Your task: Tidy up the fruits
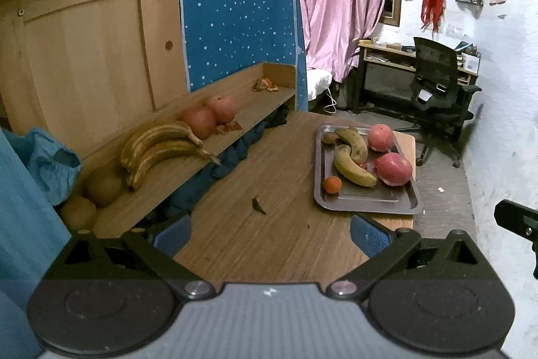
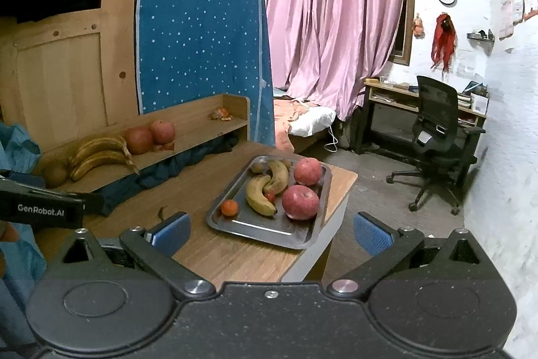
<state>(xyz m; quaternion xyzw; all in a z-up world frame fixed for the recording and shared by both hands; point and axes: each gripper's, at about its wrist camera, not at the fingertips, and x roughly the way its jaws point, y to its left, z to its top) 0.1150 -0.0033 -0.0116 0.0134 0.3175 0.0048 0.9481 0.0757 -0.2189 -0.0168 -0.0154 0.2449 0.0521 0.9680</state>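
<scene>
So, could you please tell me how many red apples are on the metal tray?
2: one apple at the tray's far right corner, one apple nearer, beside the bananas. None looks hidden.

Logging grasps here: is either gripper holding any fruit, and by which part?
Nothing is held. The left gripper and right gripper are both open and empty; the fruit lies on the tray and shelf.

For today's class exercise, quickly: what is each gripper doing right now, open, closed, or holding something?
Left gripper: open, holding nothing, above the wooden table.
Right gripper: open, holding nothing, facing the metal tray of fruit.
</scene>
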